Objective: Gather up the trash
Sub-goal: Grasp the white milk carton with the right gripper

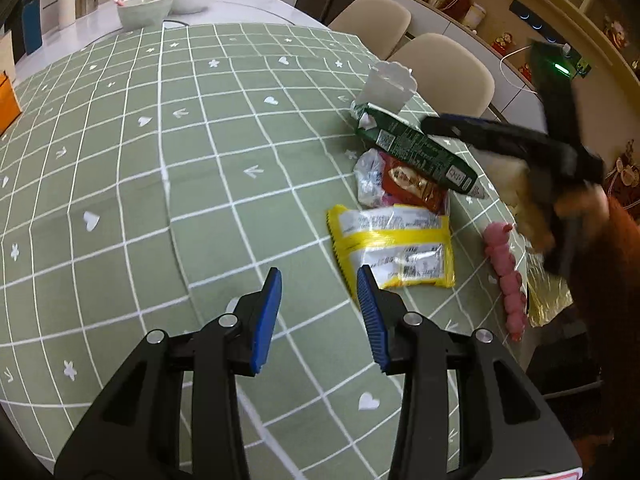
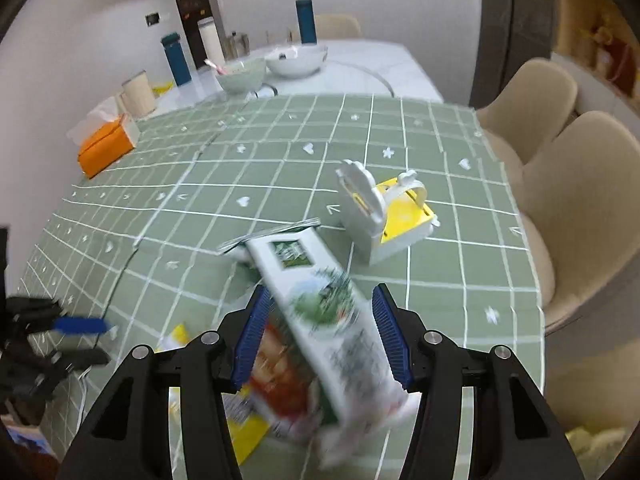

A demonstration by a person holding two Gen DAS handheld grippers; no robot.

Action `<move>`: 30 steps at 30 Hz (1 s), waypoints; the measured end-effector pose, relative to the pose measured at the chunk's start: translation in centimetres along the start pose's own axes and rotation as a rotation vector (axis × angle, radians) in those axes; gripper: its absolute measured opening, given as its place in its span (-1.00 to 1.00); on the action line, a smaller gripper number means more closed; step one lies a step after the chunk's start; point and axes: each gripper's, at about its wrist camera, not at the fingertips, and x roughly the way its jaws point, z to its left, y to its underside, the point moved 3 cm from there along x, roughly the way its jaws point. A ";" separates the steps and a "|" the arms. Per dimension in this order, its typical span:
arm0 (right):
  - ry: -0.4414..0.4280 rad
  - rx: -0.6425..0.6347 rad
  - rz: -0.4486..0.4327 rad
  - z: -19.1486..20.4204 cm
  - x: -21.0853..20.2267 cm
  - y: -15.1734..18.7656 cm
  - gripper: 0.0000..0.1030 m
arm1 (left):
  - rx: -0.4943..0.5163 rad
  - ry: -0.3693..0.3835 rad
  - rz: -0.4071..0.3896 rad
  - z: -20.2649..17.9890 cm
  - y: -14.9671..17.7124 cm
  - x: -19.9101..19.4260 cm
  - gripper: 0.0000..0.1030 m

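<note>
The right gripper (image 2: 320, 332) hangs wide open around the light, squashy green-and-white paper carton (image 2: 320, 312), best pinched across its flat sides.

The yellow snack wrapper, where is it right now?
In the left wrist view, the yellow snack wrapper lies on the green tablecloth, between the red packet and the left gripper.

Print on the wrappers (image 1: 394, 246) is illegible.

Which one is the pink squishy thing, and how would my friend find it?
Look at the green checked tablecloth and go to the heap of wrappers near its edge by the chairs. Just past the yellow-and-white packet lies the pink toy. It is the only soft, bumpy, caterpillar-shaped thing; its neighbours are flat, shiny packaging.
</note>
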 end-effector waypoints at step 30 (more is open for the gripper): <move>0.154 0.307 -0.119 0.4 -12.6 12.1 -0.07 | 0.358 0.031 0.066 -7.6 -3.3 6.6 -0.27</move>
